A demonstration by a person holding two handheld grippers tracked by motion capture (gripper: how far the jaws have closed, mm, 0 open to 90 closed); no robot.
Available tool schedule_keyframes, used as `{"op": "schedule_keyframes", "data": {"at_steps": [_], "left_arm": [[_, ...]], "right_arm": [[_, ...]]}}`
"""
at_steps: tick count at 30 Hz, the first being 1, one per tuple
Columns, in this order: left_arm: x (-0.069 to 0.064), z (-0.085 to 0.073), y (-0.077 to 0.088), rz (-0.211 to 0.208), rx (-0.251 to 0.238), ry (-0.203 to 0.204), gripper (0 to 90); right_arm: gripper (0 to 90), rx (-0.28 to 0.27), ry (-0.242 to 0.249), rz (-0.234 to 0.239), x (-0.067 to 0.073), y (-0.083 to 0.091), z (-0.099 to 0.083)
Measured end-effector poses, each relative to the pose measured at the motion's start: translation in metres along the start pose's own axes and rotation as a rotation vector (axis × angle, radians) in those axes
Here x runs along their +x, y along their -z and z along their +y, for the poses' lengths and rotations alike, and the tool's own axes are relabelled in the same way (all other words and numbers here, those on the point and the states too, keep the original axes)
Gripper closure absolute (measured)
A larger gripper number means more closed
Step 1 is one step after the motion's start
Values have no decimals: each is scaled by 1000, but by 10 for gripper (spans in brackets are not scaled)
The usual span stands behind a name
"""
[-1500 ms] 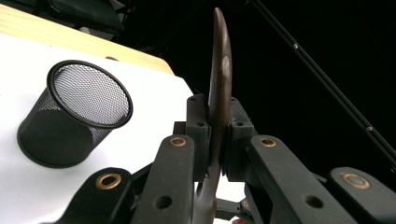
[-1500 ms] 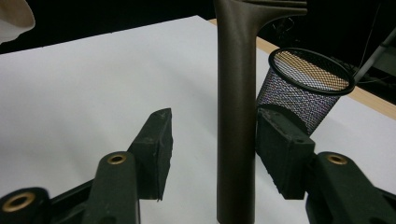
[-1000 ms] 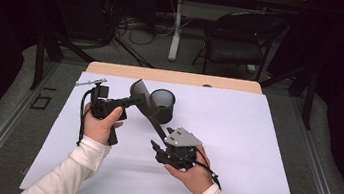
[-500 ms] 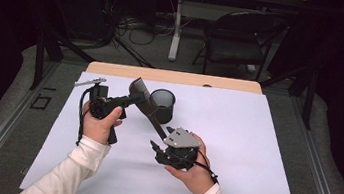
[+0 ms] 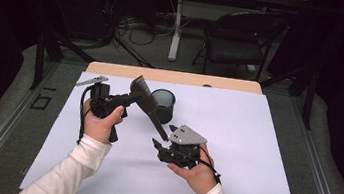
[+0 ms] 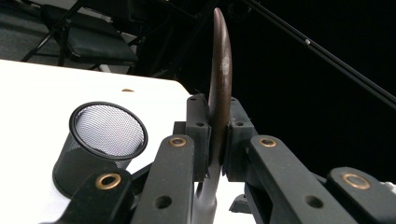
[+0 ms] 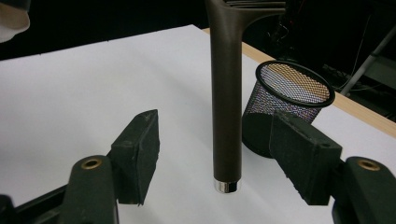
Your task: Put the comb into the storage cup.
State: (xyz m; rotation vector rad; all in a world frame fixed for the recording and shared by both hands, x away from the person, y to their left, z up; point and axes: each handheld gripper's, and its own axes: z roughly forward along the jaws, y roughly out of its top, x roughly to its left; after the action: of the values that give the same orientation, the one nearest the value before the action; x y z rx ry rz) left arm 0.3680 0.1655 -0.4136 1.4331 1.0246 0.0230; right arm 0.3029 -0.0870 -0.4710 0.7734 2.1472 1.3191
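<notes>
While the left gripper (image 6: 212, 140) keeps its jaws clamped on the flat, curved head of a brown long-handled brush (image 5: 145, 104), the right gripper (image 7: 219, 158) stands with its jaws apart, one on either side of the brush's handle (image 7: 226, 116), whose metal-capped end hangs between them without touching either pad. The brush is thus lifted off the table, slanting from the left hand (image 5: 101, 127) down toward the right hand (image 5: 195, 173), with its head just beside the black mesh cup (image 5: 162, 105) that stands upright on the white sheet (image 5: 253, 153). As I read it, the work is a handover or a placing of the brush into the cup: the lift is done and the handle is lined up for a second grip, but the right jaws have not yet closed, and the brush is not in the cup, which looks empty. Counting: one brush, one mesh cup, two grippers, one white sheet over one wooden table (image 5: 172, 76), and beyond it one folding chair (image 5: 238, 40).
</notes>
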Motion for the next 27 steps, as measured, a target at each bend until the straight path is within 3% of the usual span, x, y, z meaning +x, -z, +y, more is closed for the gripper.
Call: {"op": "schedule_keyframes", "data": {"at_steps": [11, 18, 23, 27], "left_arm": [[-3, 5, -1, 24, 2, -40, 839], [-2, 7, -3, 35, 7, -47, 839], [-3, 8, -4, 40, 9, -56, 839], [-3, 9, -5, 47, 8, -66, 839]], "right_arm": [[293, -22, -69, 17, -10, 2, 1], [189, -13, -49, 37, -9, 1, 1], [138, -8, -18, 27, -6, 2, 1], [44, -7, -10, 9, -6, 1, 1]]}}
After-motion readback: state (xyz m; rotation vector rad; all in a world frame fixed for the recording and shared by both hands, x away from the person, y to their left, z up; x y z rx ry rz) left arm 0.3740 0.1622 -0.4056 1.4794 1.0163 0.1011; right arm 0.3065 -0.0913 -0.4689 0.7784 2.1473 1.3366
